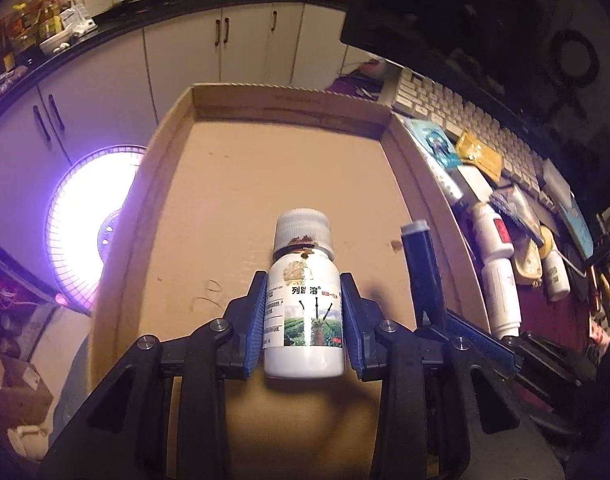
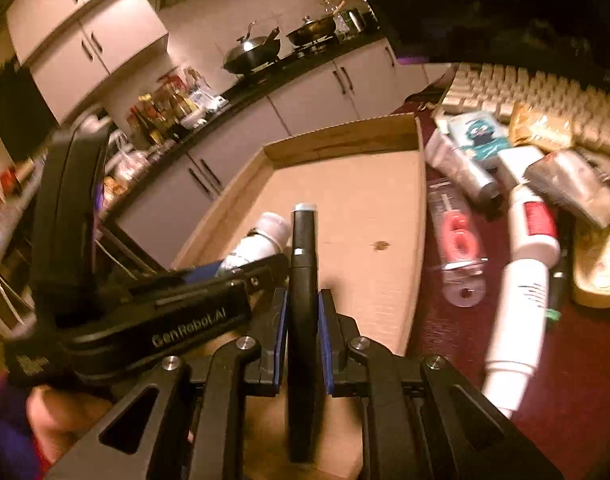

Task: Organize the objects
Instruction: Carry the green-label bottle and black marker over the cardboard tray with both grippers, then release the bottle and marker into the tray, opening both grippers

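Left gripper [image 1: 304,316]: jaws closed on the bottle [image 1: 303,312], pads on either side of the labelled body, cap end pointing forward. It hangs over the near part of the box [image 1: 289,96], whose floor shows bare ahead. Brown crust under the cap; cannot tell if it is wet.

Right gripper [image 2: 303,332]: jaws closed on the pen [image 2: 303,280], a dark slim tube with a pale tip, held low on its shaft and jutting forward over the box, just beside the bottle.

Handling, my judgement: bottle is rigid plastic, likely light to moderate, smooth label so it may slip if the pads sit too near the shoulder. Mid-body hold is right; keep clear of the cap and the crust. Pen is stiff, light, round, prone to roll once set down; a grip nearer its middle would steady it, and laying it along a box wall should stop it.

Still outside on the worktop [image 2: 465,360], right of the box: white tube [image 2: 521,304], candle pack [image 2: 459,248], sachets by the keyboard [image 2: 545,88]. Sorting looks barely begun.
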`<state>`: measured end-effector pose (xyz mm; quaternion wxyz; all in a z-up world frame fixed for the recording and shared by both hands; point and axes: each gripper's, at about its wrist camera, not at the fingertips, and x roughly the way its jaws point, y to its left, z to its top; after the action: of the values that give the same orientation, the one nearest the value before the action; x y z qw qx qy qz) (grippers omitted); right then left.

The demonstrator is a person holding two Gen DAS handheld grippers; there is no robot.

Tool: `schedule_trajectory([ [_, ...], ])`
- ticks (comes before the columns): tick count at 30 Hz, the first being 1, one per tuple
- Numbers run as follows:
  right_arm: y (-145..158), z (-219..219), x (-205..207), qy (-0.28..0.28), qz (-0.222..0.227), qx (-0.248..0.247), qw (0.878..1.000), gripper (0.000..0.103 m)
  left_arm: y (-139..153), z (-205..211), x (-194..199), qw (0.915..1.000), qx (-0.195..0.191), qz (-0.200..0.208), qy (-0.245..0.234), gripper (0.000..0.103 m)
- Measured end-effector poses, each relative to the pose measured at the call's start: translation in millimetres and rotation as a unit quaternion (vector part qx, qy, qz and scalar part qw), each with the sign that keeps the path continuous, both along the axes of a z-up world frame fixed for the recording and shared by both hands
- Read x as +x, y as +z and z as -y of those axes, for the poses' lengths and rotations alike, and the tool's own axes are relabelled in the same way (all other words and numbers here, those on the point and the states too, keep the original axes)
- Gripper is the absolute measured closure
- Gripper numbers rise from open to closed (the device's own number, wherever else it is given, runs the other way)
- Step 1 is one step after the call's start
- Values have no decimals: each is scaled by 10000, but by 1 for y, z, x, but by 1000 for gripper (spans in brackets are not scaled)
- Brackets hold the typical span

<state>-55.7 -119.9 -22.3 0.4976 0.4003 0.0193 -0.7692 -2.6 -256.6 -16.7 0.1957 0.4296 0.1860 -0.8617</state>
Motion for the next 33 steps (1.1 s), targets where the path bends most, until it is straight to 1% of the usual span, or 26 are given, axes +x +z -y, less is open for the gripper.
schedule_trajectory([
  [2, 2, -4, 6, -105, -408, 162, 9990, 90, -1, -8, -3, 9999, -95, 59, -61, 69],
  [4, 5, -9, 9, -193, -623, 222, 9976, 90, -2, -11, -4, 9999, -92, 81, -107, 69],
  [8, 7, -19, 8, -377, -718, 232, 9964, 86, -3, -20, -6, 9996, -108, 142, -222, 69],
  [12, 12, -36, 6, -545, -685, 77, 9961, 84, -3, -30, -9, 9986, -194, 268, -406, 69],
  [13, 15, -40, 5, -556, -691, 33, 9961, 81, -3, -33, -11, 9982, -242, 311, -441, 69],
  [14, 17, -43, 6, -550, -729, 40, 9958, 73, -4, -36, -11, 9979, -305, 348, -450, 69],
  [16, 20, -48, 6, -568, -788, 49, 9953, 66, -4, -42, -13, 9971, -427, 444, -452, 69],
  [21, 23, -74, 11, -591, -726, -89, 9956, 64, -4, -56, -16, 9958, -359, 555, -632, 69],
  [22, 23, -80, 11, -623, -715, -99, 9954, 59, -4, -61, -18, 9949, -411, 611, -690, 69],
  [23, 22, -88, 12, -662, -692, -122, 9953, 51, -4, -66, -19, 9938, -460, 673, -757, 67],
  [25, 22, -108, 11, -767, -667, -135, 9947, 43, -5, -80, -22, 9893, -665, 889, -947, 67],
  [26, 23, -116, 11, -843, -682, -126, 9940, 41, -5, -82, -22, 9881, -741, 943, -965, 67],
  [27, 24, -126, 9, -936, -704, -102, 9931, 39, -4, -83, -23, 9872, -780, 988, -979, 67],
  [28, 26, -139, 9, -1050, -744, -82, 9917, 35, -2, -82, -23, 9878, -726, 982, -966, 67],
  [29, 27, -153, 8, -1205, -806, -60, 9894, 28, -1, -80, -22, 9891, -633, 943, -940, 65],
  [30, 29, -170, 6, -1396, -901, 7, 9861, 24, 2, -77, -21, 9906, -550, 886, -889, 58],
  [31, 29, -181, 5, -1544, -967, 58, 9833, 22, 5, -73, -20, 9920, -519, 822, -805, 54],
  [32, 31, -194, 2, -1772, -1029, 113, 9787, 22, 9, -72, -18, 9929, -521, 765, -742, 45],
  [33, 34, -208, -2, -2053, -1058, 140, 9729, 22, 13, -70, -17, 9940, -515, 682, -679, 44],
])
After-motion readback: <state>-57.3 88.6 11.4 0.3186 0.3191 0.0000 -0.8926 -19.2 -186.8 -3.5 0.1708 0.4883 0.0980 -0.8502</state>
